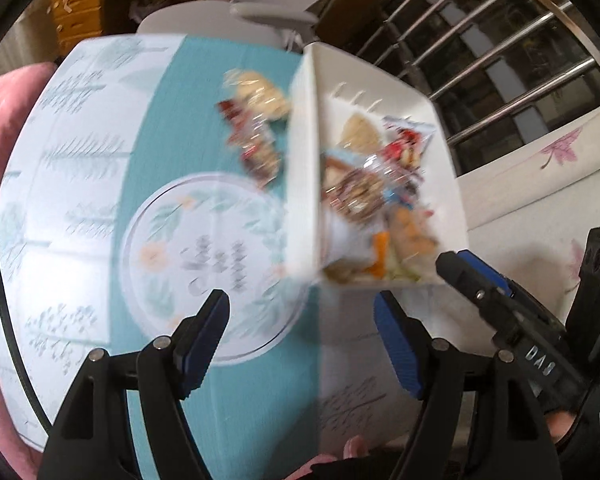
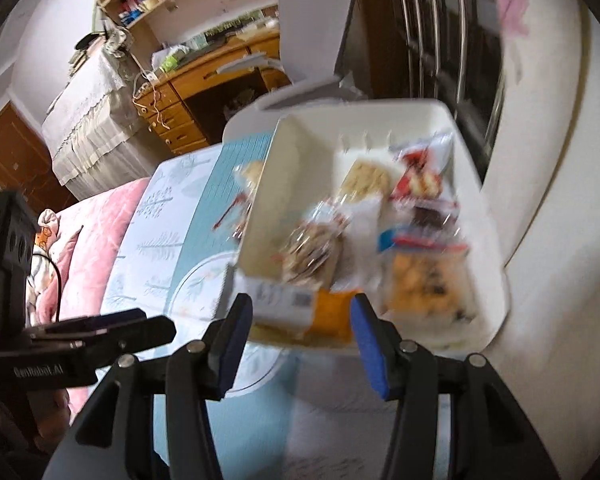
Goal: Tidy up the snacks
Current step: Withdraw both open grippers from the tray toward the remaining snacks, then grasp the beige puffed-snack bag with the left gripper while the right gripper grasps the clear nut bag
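A white plastic bin (image 1: 304, 168) (image 2: 260, 216) stands on the table's right side and holds several wrapped snacks (image 1: 376, 184) (image 2: 364, 232). Two wrapped snacks (image 1: 256, 124) lie on the cloth left of the bin; they also show in the right wrist view (image 2: 248, 184), partly hidden by the bin wall. My left gripper (image 1: 302, 312) is open and empty, just before the bin's near left corner. My right gripper (image 2: 302, 316) is open and empty at the bin's near edge; it also shows in the left wrist view (image 1: 472, 272). Both views are blurred.
The table (image 1: 80, 208) has a teal and white printed cloth with a round leaf print. A pink quilt (image 2: 92, 240) lies to the left. A grey chair (image 1: 268, 16) stands behind the table. A barred window (image 1: 500, 60) is at the right. A wooden desk (image 2: 204, 92) stands far back.
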`<state>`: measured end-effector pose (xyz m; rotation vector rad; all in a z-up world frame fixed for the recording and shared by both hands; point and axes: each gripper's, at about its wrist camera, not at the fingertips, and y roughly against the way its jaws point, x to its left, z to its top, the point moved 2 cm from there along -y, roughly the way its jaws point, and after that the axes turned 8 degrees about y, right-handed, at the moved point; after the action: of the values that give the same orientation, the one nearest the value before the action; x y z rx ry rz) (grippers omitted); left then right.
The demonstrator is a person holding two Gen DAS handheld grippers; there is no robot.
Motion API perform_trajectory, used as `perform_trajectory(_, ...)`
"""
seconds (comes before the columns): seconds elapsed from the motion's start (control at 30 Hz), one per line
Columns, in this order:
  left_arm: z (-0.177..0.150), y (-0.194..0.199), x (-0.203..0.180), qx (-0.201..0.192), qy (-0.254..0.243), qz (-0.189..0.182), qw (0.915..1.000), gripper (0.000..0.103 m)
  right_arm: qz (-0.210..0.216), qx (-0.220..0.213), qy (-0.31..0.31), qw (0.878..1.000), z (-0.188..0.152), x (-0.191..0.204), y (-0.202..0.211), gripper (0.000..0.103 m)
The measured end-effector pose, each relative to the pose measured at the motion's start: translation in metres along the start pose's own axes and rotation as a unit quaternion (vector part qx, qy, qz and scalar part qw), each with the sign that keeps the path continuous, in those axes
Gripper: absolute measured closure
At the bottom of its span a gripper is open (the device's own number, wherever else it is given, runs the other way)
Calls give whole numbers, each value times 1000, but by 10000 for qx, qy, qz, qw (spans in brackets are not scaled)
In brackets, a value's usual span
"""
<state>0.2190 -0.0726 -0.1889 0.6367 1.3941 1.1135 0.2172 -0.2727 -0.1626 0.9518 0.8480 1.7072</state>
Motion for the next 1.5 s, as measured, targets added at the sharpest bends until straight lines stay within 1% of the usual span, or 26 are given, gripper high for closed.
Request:
perform_trajectory(0.13, -5, 14, 36, 94, 89, 75, 9999, 28, 177, 201, -401, 9988, -8, 21, -11, 52)
perform_trajectory(0.23, -4, 26, 62, 189, 94, 114, 9997, 27, 189, 203, -666, 9974, -9, 37, -14, 51)
perform_trajectory(0.3, -1, 37, 77, 183, 12, 127, 9998, 27, 189, 154, -908, 9956, -11, 47, -16, 46)
perform_trajectory(0.37, 5, 48, 88, 130, -90, 123, 9998, 25, 158, 94, -1110, 9936, -12, 57, -17, 42)
perform_trajectory(0.4, 8, 55, 95, 95, -174, 117, 9997, 22, 140, 37, -1234, 9923, -14, 64, -18, 41)
perform_trajectory(0.53, 22, 70, 109, 20, -468, 63, 9989, 21, 43, -133, -1546, 9879, -17, 88, -23, 41)
perform_trajectory(0.63, 31, 77, 119, 52, -717, 47, 9974, 20, -64, -312, -1761, 9839, -20, 101, -26, 41)
perform_trajectory(0.77, 50, 81, 128, 178, -952, 77, 9953, 20, -434, -659, -1870, 9792, -23, 123, -28, 41)
perform_trajectory(0.93, 75, 80, 128, 290, -1087, 111, 9936, 19, -786, -873, -1650, 9793, -17, 143, -30, 41)
perform_trajectory(1.0, 88, 77, 126, 329, -1110, 114, 9932, 16, -964, -949, -1519, 9791, -14, 150, -32, 41)
perform_trajectory(1.13, 114, 67, 115, 445, -1068, 85, 9932, 14, -1238, -1034, -1385, 9771, -7, 157, -42, 41)
perform_trajectory(1.2, 129, 62, 108, 468, -1064, 53, 9932, 12, -1353, -1053, -1315, 9764, -5, 160, -49, 41)
perform_trajectory(1.33, 162, 42, 93, 586, -976, -8, 9935, 11, -1643, -1103, -1184, 9730, 2, 159, -68, 41)
perform_trajectory(1.4, 177, 28, 85, 685, -962, -4, 9930, 11, -1793, -1055, -1122, 9717, 6, 156, -82, 41)
perform_trajectory(1.43, 185, 20, 79, 718, -975, 35, 9926, 11, -1854, -1034, -1095, 9710, 8, 154, -88, 41)
perform_trajectory(1.5, 199, 3, 71, 779, -1038, 252, 9912, 9, -2034, -1005, -994, 9688, 11, 154, -97, 41)
